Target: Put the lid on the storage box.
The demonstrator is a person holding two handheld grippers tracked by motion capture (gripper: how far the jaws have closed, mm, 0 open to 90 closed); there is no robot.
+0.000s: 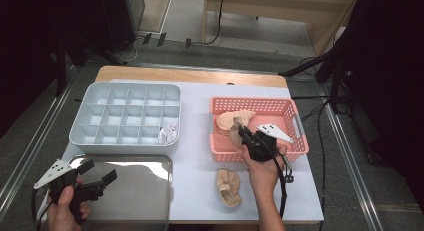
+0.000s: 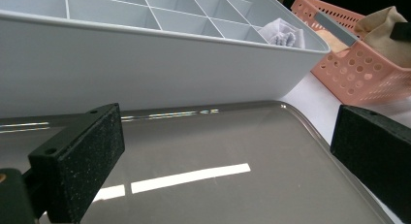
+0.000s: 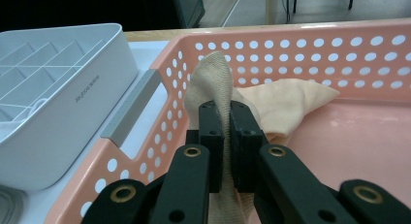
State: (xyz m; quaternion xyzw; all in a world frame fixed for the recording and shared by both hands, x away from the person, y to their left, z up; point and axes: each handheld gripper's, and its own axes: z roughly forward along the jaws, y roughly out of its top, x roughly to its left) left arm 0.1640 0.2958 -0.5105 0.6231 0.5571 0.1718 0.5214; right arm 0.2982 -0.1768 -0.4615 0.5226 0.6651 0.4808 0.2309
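Note:
My right gripper point(image 1: 241, 130) point(image 3: 226, 118) is shut on a beige sock point(image 3: 213, 78), pinched between its jaws and lifted over the near left part of the pink basket point(image 1: 295, 116) point(image 3: 339, 44). A second beige cloth piece point(image 1: 235, 118) point(image 3: 286, 105) lies inside the basket behind it. Another rolled beige sock point(image 1: 228, 187) rests on the white table in front of the basket. My left gripper point(image 1: 97, 173) point(image 2: 228, 151) hangs open over the steel tray point(image 1: 145, 191) point(image 2: 218, 151), holding nothing. A white sock point(image 1: 168, 134) point(image 2: 281, 32) sits in the near right cell of the grey divided box point(image 1: 125, 116) point(image 2: 145, 64).
The grey divided box stands at the back left, right behind the steel tray. The basket's grey handle point(image 3: 131, 107) faces the box. The table's wooden far edge point(image 1: 190, 76) runs behind both containers.

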